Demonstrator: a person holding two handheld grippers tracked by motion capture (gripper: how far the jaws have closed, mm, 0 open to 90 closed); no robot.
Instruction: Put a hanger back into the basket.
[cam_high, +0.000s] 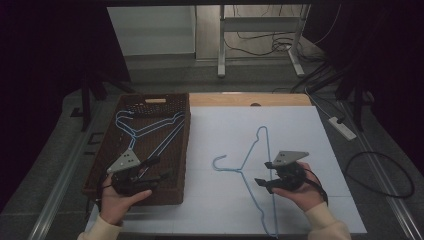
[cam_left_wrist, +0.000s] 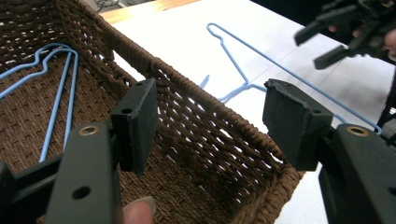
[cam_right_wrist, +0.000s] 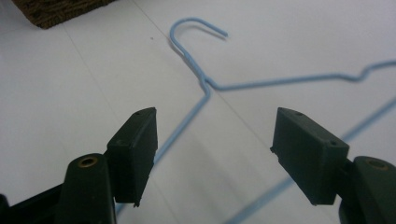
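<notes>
A blue wire hanger (cam_high: 251, 145) lies flat on the white table cover (cam_high: 300, 130), its hook pointing left. My right gripper (cam_high: 262, 173) hovers just right of the hanger's neck, jaws open and empty. In the right gripper view the hanger's neck (cam_right_wrist: 201, 79) lies on the table ahead of the open right gripper (cam_right_wrist: 215, 114). My left gripper (cam_high: 160, 168) is held over the near end of a brown wicker basket (cam_high: 185, 150), open and holding nothing. The left gripper view has the open left gripper (cam_left_wrist: 210, 86) above the basket rim (cam_left_wrist: 196, 88), with blue hangers (cam_left_wrist: 56, 93) in the basket.
Blue wire hangers (cam_high: 150, 127) lie on the basket's floor. A wooden table edge (cam_high: 250, 99) runs behind the white cover. A power strip (cam_high: 342, 127) and cables lie on the floor at right. A metal stand (cam_high: 220, 50) rises beyond the table.
</notes>
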